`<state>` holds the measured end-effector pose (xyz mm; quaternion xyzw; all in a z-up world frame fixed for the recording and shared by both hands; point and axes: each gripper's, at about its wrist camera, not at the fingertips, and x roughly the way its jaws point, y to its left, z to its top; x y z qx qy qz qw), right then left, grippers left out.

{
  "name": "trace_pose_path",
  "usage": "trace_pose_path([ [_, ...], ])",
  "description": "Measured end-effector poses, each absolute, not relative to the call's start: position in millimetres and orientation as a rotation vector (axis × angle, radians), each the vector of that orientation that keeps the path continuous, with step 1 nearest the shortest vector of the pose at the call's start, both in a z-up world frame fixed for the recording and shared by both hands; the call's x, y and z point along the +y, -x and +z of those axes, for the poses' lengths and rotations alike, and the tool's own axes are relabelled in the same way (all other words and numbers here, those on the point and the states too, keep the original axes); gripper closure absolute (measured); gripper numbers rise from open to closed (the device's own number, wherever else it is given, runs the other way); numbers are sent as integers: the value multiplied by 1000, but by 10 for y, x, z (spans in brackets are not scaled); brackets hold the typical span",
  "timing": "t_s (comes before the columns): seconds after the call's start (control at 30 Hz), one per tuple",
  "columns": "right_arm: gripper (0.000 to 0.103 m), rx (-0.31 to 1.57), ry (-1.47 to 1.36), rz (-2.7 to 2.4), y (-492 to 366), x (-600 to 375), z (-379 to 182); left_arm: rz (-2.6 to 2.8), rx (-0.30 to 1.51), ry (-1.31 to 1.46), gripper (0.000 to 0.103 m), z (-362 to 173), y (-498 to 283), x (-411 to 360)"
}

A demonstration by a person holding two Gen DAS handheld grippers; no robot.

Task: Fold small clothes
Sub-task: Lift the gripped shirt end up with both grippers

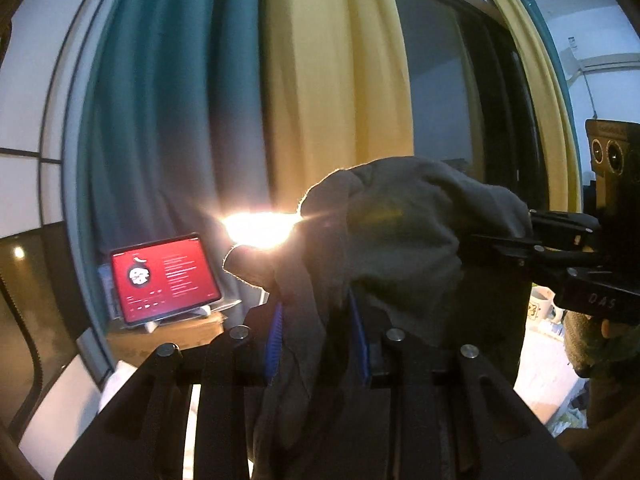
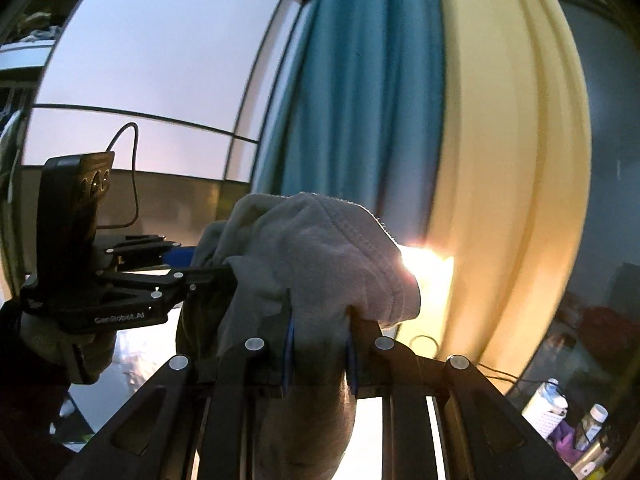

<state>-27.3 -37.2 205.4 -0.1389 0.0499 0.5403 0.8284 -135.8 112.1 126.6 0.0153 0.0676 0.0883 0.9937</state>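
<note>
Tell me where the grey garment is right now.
The garment hangs in the air before the curtains, pinched between both tools: left tool and right tool.

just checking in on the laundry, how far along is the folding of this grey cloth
Done: the cloth is picked up, clear of any surface. In hand: the left tool and right tool each pinch a part of it, holding it bunched in the air before the curtains. Left: no crease or neat fold shows yet, so spreading it, folding it and setting it down all seem to remain.
</note>
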Motion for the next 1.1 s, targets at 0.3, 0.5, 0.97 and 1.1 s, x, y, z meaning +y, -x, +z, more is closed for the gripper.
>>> trace_pose_path([
  [0.3, 83, 180, 304, 1188, 326, -190, 1846, 192, 207, 11, 75, 1010, 1420, 1292],
  [0.5, 83, 263, 307, 1187, 156, -10, 1601, 194, 277, 44, 75, 808, 1276, 1384],
  [0.97, 83, 407, 290, 1131, -464, 352, 1122, 173, 393, 81, 75, 428, 674, 1597],
  [1.1, 83, 447, 284, 1116, -654, 453, 977, 159, 431, 90, 75, 330, 490, 1676],
])
